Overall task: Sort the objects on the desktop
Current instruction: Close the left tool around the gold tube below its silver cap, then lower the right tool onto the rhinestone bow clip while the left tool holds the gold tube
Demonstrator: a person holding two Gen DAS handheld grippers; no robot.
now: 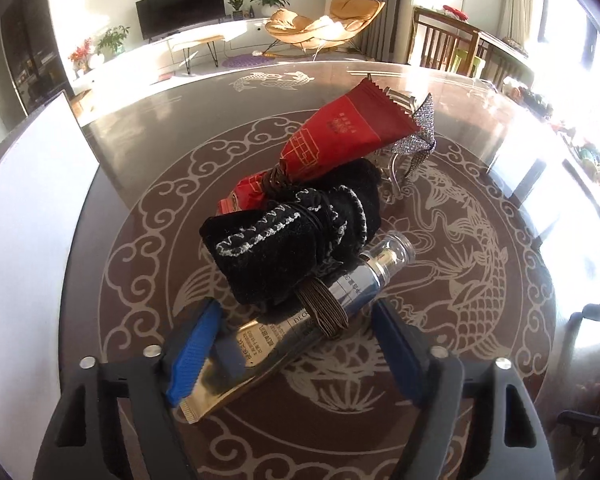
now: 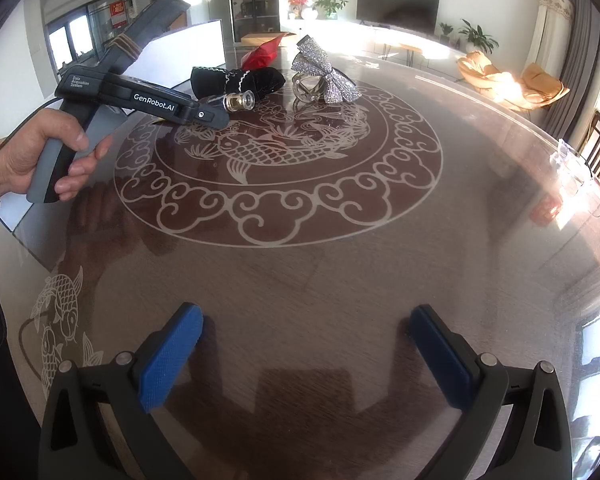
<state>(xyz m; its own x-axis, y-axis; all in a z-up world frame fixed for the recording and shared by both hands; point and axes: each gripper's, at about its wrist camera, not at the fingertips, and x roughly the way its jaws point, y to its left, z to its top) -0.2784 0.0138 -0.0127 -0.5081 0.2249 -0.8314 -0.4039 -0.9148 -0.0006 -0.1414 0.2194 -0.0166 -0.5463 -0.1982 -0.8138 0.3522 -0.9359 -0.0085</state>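
A pile of small objects lies on the round glass table (image 1: 148, 168). A gold and silver cosmetic tube (image 1: 284, 332) with a brown hair tie (image 1: 324, 304) around it lies nearest. A black velvet bow (image 1: 296, 232) rests on it, then a red snack packet (image 1: 340, 132) and a rhinestone bow clip (image 1: 420, 132). My left gripper (image 1: 296, 356) is open, its blue pads on either side of the tube's flat end. In the right wrist view the pile sits far off: tube cap (image 2: 242, 101), black bow (image 2: 236, 80), red packet (image 2: 262, 54), rhinestone clip (image 2: 324, 72). My right gripper (image 2: 306, 356) is open and empty over bare table.
A white board (image 1: 32, 216) stands at the table's left edge and also shows in the right wrist view (image 2: 188, 52). The left hand-held gripper body (image 2: 140, 100) reaches in from the left. Wooden chairs (image 1: 444, 40) stand beyond the far rim.
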